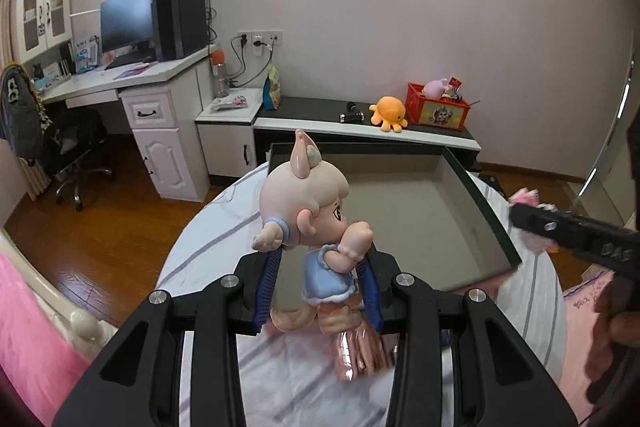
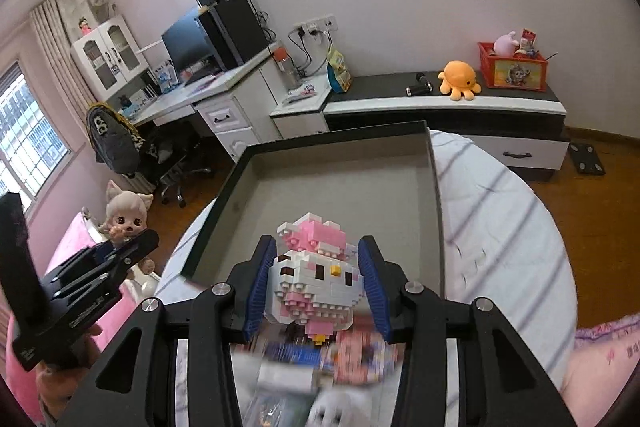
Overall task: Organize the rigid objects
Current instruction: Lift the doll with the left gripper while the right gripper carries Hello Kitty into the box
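Left gripper (image 1: 320, 279) clamped on eared doll (image 1: 308, 211), held above bed near empty dark tray (image 1: 480, 195). Only right wrist view shows right gripper (image 2: 318, 287) pinching pink-white brick cat figure (image 2: 316, 279) over tray's near edge

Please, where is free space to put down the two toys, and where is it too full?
The whole floor of the dark-rimmed box is bare between its four walls. The striped sheet right of the box is also free. It is crowded under the block-built cat, where blurred packets lie.
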`<state>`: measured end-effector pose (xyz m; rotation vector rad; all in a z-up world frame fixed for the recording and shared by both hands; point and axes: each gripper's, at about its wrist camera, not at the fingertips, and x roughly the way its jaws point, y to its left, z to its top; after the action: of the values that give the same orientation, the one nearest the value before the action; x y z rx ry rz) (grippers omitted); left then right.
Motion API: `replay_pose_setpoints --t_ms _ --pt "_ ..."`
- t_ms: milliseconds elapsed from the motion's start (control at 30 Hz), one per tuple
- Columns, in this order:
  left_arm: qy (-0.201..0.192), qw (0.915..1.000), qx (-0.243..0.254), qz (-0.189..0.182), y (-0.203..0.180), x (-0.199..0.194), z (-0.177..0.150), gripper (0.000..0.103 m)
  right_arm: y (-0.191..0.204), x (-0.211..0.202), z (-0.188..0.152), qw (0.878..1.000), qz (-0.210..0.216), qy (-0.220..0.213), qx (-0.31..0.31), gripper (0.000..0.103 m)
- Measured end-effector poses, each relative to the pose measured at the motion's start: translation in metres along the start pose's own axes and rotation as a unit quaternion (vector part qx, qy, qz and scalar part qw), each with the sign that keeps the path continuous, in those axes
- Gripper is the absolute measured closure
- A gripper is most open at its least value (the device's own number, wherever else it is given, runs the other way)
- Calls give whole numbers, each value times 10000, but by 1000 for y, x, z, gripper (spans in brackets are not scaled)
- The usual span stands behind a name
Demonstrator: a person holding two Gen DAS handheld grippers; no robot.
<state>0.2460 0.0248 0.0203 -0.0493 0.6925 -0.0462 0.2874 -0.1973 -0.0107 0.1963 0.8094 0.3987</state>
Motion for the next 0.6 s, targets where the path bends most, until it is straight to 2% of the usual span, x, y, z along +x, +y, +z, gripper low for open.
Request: replay_pose_setpoints --t_ms 300,467,600 --pt "354 9994 42 4 -17 73 23 66 -23 76 17 9983 -267 515 65 59" --pt "682 9977 52 -10 -19 113 22 66 -25 102 16 9961 -408 780 2 59" --pt "926 9957 49 -34 -19 130 13 65 -27 110 13 9948 -477 897 -30 58"
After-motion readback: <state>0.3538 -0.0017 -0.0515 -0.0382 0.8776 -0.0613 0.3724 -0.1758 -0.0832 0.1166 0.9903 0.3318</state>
